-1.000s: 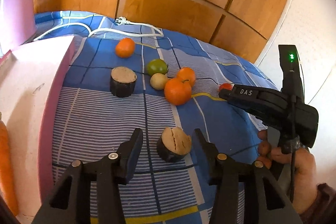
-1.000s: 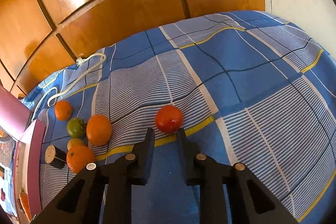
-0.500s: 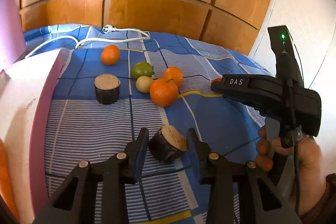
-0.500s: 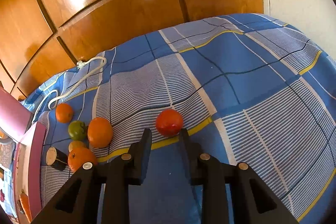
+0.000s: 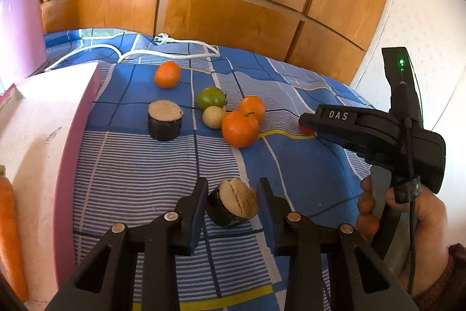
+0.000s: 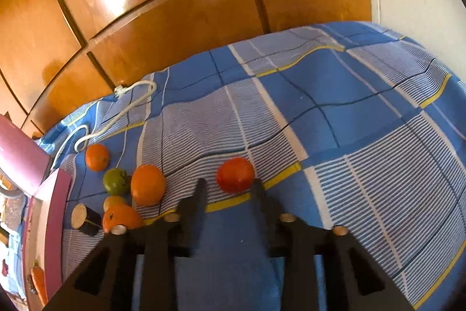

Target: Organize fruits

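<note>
A dark round chunk (image 5: 233, 204) with a cracked tan cut face lies tilted on the blue checked bedspread (image 5: 291, 165). My left gripper (image 5: 233, 183) straddles it, jaws closing, both pads against its sides. A red tomato (image 6: 235, 175) sits just ahead of my right gripper (image 6: 229, 185), whose jaws are opening. Its fingertips flank the tomato's near side without pinching it. In the left wrist view the right gripper (image 5: 308, 123) hides most of the tomato (image 5: 306, 131).
Three oranges (image 5: 240, 129) (image 5: 252, 107) (image 5: 167, 74), a green tomato (image 5: 211, 97), a pale yellow fruit (image 5: 213, 117) and a second dark chunk (image 5: 165, 120) lie mid-bed. A pink-and-white box (image 5: 43, 136) and a carrot (image 5: 8, 232) stand left. White cable (image 5: 174, 42) runs along the wooden wardrobe.
The left jaws have narrowed onto the dark chunk, which has tipped over between them. The right jaws have spread apart in front of the red tomato.
</note>
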`<state>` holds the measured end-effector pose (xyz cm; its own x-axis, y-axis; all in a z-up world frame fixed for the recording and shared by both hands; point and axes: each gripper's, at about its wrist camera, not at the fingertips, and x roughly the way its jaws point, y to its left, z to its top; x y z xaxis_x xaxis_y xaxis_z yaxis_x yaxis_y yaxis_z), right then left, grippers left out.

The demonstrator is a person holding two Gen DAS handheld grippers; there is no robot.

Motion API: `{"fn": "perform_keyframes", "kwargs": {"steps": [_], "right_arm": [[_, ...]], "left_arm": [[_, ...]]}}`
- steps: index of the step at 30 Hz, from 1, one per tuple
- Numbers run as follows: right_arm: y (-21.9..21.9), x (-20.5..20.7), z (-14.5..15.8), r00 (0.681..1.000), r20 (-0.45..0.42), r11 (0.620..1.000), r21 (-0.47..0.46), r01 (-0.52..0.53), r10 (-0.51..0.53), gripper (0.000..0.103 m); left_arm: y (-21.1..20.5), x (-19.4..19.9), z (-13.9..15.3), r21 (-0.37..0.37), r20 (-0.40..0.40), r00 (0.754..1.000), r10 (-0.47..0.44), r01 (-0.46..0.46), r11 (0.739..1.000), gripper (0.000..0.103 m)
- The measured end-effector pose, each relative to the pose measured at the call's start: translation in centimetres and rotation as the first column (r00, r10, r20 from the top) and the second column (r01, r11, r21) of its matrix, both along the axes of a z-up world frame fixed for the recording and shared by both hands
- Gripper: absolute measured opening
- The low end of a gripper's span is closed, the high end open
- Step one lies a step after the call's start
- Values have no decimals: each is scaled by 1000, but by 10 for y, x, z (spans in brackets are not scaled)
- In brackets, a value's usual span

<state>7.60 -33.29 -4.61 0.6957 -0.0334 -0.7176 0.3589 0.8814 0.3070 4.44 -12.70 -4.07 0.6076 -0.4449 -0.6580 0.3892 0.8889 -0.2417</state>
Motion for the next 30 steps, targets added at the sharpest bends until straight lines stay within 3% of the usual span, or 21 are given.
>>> {"fn": "perform_keyframes", "kwargs": {"steps": [7,10,21,23,24,30], "right_arm": [[-2,17,-5,999,-48,1000,-29,11,-13,36],[-1,18,-6,999,-47,999,-32,0,-2,28],[23,6,3,997,-47,994,-84,-69,65,27],[31,4,6,995,-44,992,-86,-94,91,27],[35,2,8,994,-38,990,-88,-106,103,27],[48,-9,15,991,-19,988,-75,-132,131,26]], "left_arm": [[0,1,-1,-3,3,1000,3,-3,1000,34],[0,1,-1,-4,4,1000,7,-7,1000,34],[9,-4,8,-5,22,999,38,-38,999,28],[12,-7,12,-15,30,999,40,-40,999,22],[14,-7,14,-18,34,998,44,-44,999,5],[25,-9,17,-46,11,999,50,-49,998,4]]}}
